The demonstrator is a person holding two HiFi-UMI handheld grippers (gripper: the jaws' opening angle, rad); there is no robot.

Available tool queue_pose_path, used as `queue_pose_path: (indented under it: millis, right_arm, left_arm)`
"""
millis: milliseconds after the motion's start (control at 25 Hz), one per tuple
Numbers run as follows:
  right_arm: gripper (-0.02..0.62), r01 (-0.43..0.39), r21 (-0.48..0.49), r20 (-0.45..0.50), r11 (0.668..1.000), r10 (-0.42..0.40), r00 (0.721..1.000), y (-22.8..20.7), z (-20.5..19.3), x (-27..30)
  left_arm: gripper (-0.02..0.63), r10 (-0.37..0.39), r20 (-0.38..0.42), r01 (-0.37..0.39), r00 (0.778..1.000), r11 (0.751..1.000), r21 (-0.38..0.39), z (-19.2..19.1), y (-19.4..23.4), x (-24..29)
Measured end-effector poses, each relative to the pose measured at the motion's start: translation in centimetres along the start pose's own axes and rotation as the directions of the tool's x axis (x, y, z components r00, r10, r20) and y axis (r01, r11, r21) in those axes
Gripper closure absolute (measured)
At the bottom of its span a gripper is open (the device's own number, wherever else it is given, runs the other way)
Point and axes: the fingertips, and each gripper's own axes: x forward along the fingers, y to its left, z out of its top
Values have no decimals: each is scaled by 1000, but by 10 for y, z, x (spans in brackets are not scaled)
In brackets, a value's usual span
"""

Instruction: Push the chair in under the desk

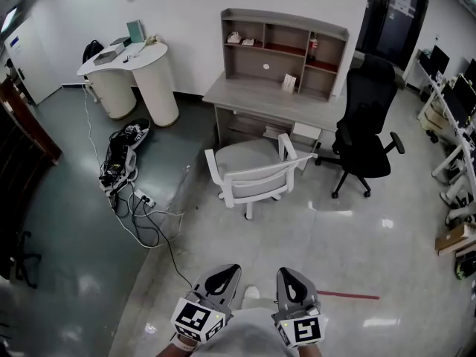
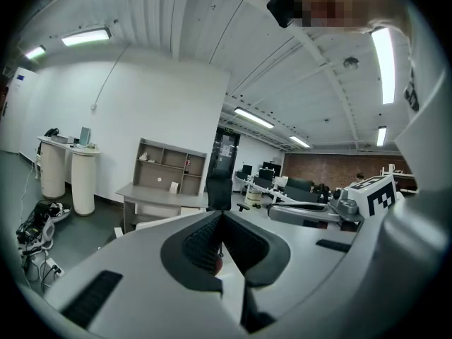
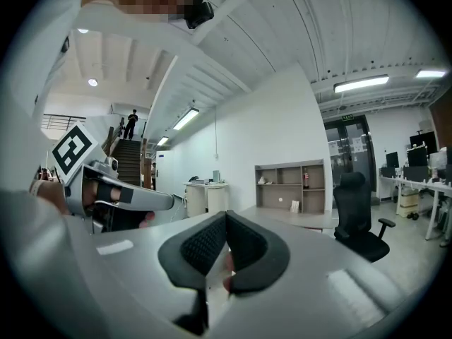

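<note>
Jaws of left gripper (image 1: 222, 277) pressed together, nothing between them; right gripper (image 1: 291, 282) likewise closed and empty, just beside it at bottom of head view. Ahead, well apart from both, white chair (image 1: 251, 171) stands in front of grey desk (image 1: 249, 95), backrest toward grippers, seat not under desktop. Black office chair (image 1: 364, 132) beside desk at right

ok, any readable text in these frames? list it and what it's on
No text is legible.
Green sign above the dark door: too small to read.
Sheets on that door: blurred.
Blue plate on the white panel at far left: too small to read.
Marker cubes: black-and-white square patterns only, no letters.
</note>
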Motion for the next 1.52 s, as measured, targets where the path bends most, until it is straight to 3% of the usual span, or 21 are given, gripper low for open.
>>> queue_pose_path:
  millis: [320,640,880,1120,1520]
  right_arm:
    - [588,45,15,10,999,-45,999,-70,-2,33]
    - [588,48,40,-2,998,-48,999,-103,0,81]
    - [588,60,24,-24,998,-60,998,-118,-6,145]
    - [588,82,15,-35,997,-81,996,-135,6,227]
    - [588,162,-2,-42,987,-162,986,-159,23,341]
  left_arm:
    - [600,2,-21,-1,1000,1000,22,12,11,66]
    - [600,27,-29,-27,999,1000,-7,22,49,109]
    - [600,-7,-31,6,1000,1000,-19,33,99,160]
    - [600,-40,-17,40,999,999,-21,69,165,213]
    - [600,-147,-36,146,988,989,-21,108,249,281]
